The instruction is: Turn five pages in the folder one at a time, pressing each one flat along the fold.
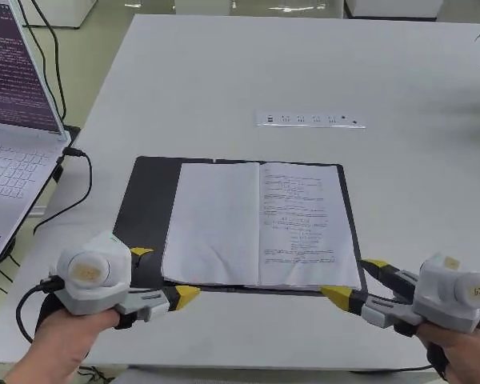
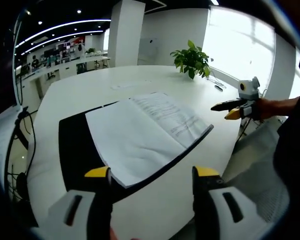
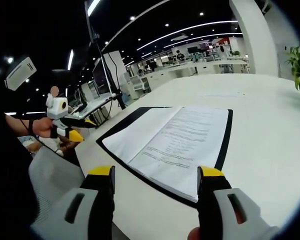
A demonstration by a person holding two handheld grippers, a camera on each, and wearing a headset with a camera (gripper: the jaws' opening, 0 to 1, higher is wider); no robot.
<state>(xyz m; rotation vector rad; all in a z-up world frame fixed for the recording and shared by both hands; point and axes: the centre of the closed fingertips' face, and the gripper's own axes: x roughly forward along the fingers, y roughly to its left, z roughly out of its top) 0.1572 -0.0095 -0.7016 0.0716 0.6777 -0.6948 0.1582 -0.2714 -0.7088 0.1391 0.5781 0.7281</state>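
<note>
Open folder (image 1: 140, 204) flat on desk (image 1: 224, 80); paper thin, floppy, tearable, likely best pinched at lower outer corner of right page (image 1: 304, 224); left claw (image 1: 165, 274) and right claw (image 1: 355, 279) spread, empty

A big white table (image 1: 224, 64) stands in an open-plan office, with an open laptop (image 1: 8, 160) beside its left edge. A potted plant (image 2: 192, 60) sits near the bright window (image 2: 240, 45). A white pillar (image 2: 125, 32) rises behind it, and strip lights (image 2: 60, 26) cross the dark ceiling.

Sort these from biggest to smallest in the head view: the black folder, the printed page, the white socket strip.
Largest: black folder
Then: printed page
Smallest: white socket strip, though it lies farther from the camera.
</note>
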